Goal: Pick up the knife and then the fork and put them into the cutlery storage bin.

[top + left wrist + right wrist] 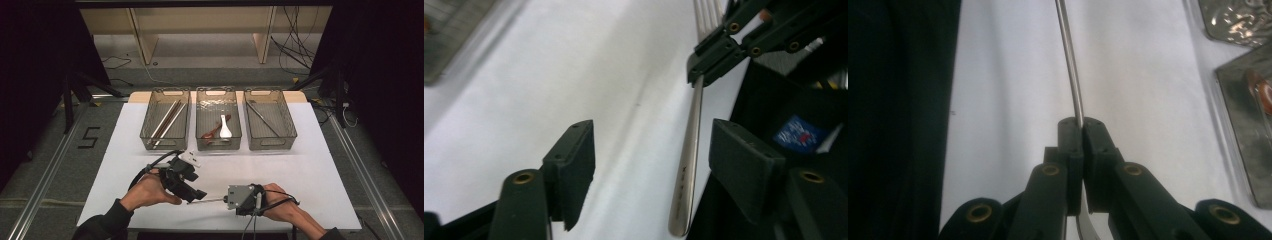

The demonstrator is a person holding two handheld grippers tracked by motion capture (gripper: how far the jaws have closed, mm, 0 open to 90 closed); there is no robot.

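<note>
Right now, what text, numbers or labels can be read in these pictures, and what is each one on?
"5": black tape figure on the floor, left of the table.
Small stamped marking on the metal fork's handle, left gripper view: too small to read.
Blue and red label on dark fabric, left gripper view: too blurred to read.

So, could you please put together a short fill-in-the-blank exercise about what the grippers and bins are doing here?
1. The right gripper is shut on a metal ____.
2. The left gripper has its jaws ____, with the fork's handle between them and no pad pressing on it.
3. The number of clear bins at the far side of the white table is ____.
4. The white spoon lies in the ____ bin.

Missing words: fork; open; three; middle
</note>
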